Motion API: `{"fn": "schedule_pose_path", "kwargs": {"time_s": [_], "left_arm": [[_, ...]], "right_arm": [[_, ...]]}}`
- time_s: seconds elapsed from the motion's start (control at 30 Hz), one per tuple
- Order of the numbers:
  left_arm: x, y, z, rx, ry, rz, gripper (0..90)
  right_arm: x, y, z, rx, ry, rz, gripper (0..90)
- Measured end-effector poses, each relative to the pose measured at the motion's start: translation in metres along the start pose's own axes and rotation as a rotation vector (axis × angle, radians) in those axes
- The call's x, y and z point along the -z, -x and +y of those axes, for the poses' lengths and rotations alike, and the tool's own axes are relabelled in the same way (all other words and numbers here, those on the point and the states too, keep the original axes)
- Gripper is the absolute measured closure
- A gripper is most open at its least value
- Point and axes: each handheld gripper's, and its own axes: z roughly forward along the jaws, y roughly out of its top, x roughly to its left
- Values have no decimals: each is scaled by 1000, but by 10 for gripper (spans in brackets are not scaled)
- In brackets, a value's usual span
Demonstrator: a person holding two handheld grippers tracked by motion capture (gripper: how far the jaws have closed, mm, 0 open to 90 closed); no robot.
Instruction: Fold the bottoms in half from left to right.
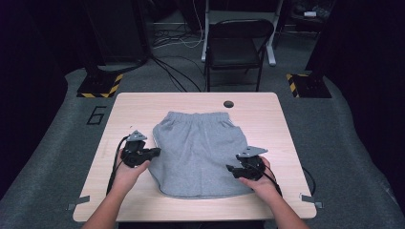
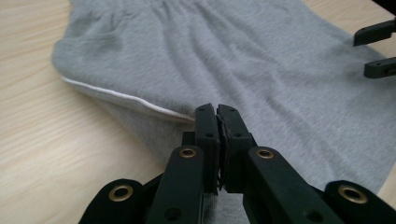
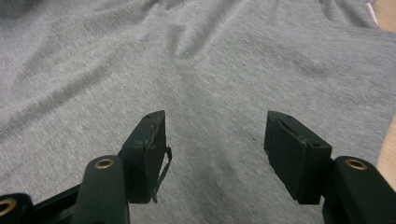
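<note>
Grey shorts [image 1: 198,152] lie flat on the wooden table [image 1: 267,119], waistband at the far side. My left gripper [image 1: 154,152] is at the shorts' left side edge. In the left gripper view its jaws [image 2: 217,112] are pressed together at the white-trimmed side seam [image 2: 121,97], and the upper layer of the shorts [image 2: 243,60] lifts slightly off the lower one there. My right gripper [image 1: 232,169] hovers over the right leg. Its jaws [image 3: 215,149] stand wide apart above the grey fabric [image 3: 210,70] with nothing between them. The right gripper's fingers [image 2: 380,67] also show far off in the left gripper view.
A black folding chair [image 1: 236,45] stands behind the table. A round cable hole [image 1: 228,103] is near the table's far edge. Cables trail over the grey floor, and two striped stand bases [image 1: 100,86] flank the table. Bare wood surrounds the shorts.
</note>
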Motion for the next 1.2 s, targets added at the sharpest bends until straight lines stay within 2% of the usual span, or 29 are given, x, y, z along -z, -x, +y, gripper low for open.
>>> {"fn": "schedule_pose_path", "kwargs": {"time_s": [0.07, 0.13, 0.23, 0.27, 0.33, 0.37, 0.4, 0.43, 0.57, 0.63, 0.7, 0.73, 0.77, 0.8, 0.87, 0.9, 0.93, 0.97, 1.13, 1.2], "left_arm": [[-2, 3, 2, -16, -3, -9, 874], [-10, 15, 8, -33, -3, -35, 874], [-16, 21, 12, -48, 5, -48, 875], [-21, 28, 18, -67, 3, -63, 875], [-24, 32, 19, -62, 1, -74, 874], [-27, 35, 22, -78, 1, -75, 875], [-34, 43, 25, -78, -8, -96, 875], [-34, 43, 25, -78, -8, -96, 875], [-54, 61, 30, -133, -42, -129, 875], [-59, 64, 29, -135, -47, -134, 874], [-72, 74, 23, -156, -84, -155, 874], [-72, 74, 23, -156, -84, -155, 874], [-81, 79, 17, -153, -101, -171, 874], [-81, 79, 17, -153, -101, -171, 874], [-95, 81, 9, -144, -130, -177, 874], [-95, 81, 9, -144, -130, -177, 874], [-103, 81, 5, -119, -135, -184, 874], [-106, 80, 4, -120, -142, -183, 874], [-118, 79, 0, -108, -161, -165, 869], [-117, 79, 0, -107, -148, -166, 844]], "right_arm": [[0, 0, 0, 1, -3, 1, 385], [0, 0, 0, 1, -2, 1, 385], [0, 0, 0, 1, -1, 0, 385], [-1, 0, 0, -1, 6, -2, 385], [-1, 0, 0, 0, 5, -2, 385], [-1, 0, 0, -1, 5, -2, 385], [-1, 0, 0, -1, 6, -1, 385], [-1, 0, 0, -1, 6, -1, 385], [0, 1, 0, 11, 4, 6, 385], [0, 1, 0, 9, 5, 5, 385], [0, 1, 0, 2, 3, 7, 385], [0, 1, 0, 2, 3, 7, 385], [1, 1, 0, 1, 5, 8, 385], [1, 1, 0, 1, 5, 8, 385], [1, 1, 0, -4, 0, 8, 384], [1, 1, 0, 1, 1, 8, 384], [1, 1, 0, 5, 1, 9, 385], [0, 1, 0, 11, -1, 9, 384], [-1, 0, 0, 8, -3, 11, 384], [-1, 0, 0, 8, -14, 11, 384]]}}
